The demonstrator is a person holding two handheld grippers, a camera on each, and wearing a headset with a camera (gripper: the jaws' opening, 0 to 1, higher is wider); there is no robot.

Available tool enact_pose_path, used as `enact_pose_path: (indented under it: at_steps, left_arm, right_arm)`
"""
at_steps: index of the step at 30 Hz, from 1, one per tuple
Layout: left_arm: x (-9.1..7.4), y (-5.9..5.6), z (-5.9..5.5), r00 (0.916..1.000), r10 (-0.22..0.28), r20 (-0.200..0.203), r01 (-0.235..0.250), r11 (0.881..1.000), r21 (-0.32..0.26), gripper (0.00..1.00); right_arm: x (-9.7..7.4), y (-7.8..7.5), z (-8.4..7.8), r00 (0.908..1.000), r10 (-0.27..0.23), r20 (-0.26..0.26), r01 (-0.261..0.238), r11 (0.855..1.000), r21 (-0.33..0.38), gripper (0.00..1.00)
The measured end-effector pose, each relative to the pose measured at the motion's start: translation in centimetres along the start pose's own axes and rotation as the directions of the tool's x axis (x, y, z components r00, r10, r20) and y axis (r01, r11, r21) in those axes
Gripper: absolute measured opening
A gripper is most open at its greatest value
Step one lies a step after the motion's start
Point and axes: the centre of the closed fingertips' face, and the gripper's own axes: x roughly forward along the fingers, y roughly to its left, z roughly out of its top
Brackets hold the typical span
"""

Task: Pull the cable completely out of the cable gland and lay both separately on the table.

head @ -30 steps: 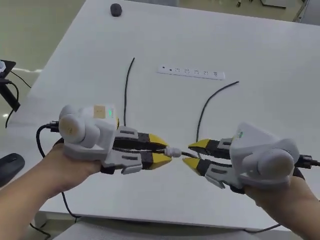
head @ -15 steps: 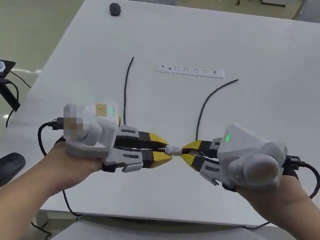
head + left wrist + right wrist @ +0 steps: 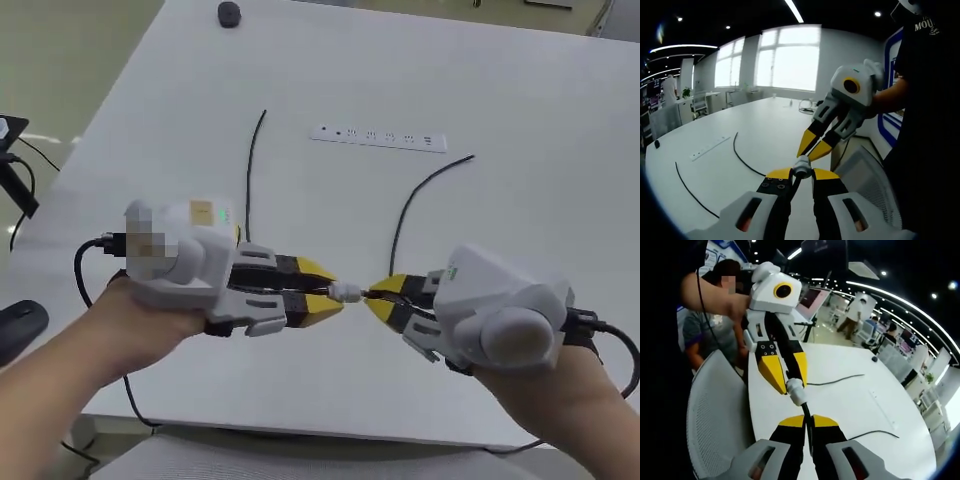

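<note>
Held above the table's near edge, the white cable gland [image 3: 347, 292] sits between the yellow tips of my left gripper [image 3: 333, 293], which is shut on it. A short black cable [image 3: 366, 294] leaves the gland to the right and enters my right gripper [image 3: 380, 296], which is shut on it. In the left gripper view the gland [image 3: 801, 166] sits at my left gripper [image 3: 802, 173], with the right gripper [image 3: 816, 148] just beyond. In the right gripper view the cable [image 3: 806, 417] runs from my right gripper [image 3: 808, 423] up to the gland [image 3: 794, 390] in the left gripper [image 3: 785, 376].
Two loose black cables [image 3: 251, 175] [image 3: 412, 200] lie on the white table [image 3: 520, 110]. A white power strip [image 3: 378, 138] lies further back, and a dark mouse [image 3: 230, 13] near the far edge. A mesh chair [image 3: 715, 425] stands below the table's edge.
The right gripper has moved left to the gland and gone from open to shut on the cable. The left gripper has kept hold of the gland.
</note>
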Motion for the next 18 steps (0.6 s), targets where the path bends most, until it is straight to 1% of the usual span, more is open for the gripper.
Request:
enact_pose_path:
  at_steps: [2, 6, 12, 14, 18]
  left_arm:
    - [-0.1, 0.1, 0.0, 1.0, 0.006, 0.001, -0.006, 1.0, -0.003, 0.15]
    - [-0.1, 0.1, 0.1, 0.9999, 0.015, 0.004, -0.015, 1.0, -0.007, 0.15]
    - [0.2, 0.1, -0.1, 0.9997, 0.025, -0.005, -0.025, 1.0, -0.007, 0.15]
    - [0.3, 0.0, -0.2, 0.9997, 0.025, -0.008, -0.025, 1.0, -0.008, 0.15]
    - [0.6, -0.2, -0.3, 0.9994, 0.03, -0.017, -0.03, 1.0, -0.008, 0.15]
  right_arm:
    - [0.0, -0.3, -0.2, 0.9999, -0.006, -0.01, 0.006, 1.0, 0.003, 0.0]
    - [-0.1, -0.6, -0.7, 0.9999, -0.01, -0.011, 0.011, 1.0, 0.018, 0.0]
    - [-0.1, -1.0, -2.0, 0.9993, -0.02, -0.03, 0.022, 0.999, 0.037, 0.0]
    - [-0.1, -1.1, -2.5, 0.9992, -0.015, -0.037, 0.017, 0.999, 0.05, 0.0]
    - [-0.1, -1.4, -3.4, 0.9985, -0.018, -0.051, 0.021, 0.999, 0.048, 0.0]
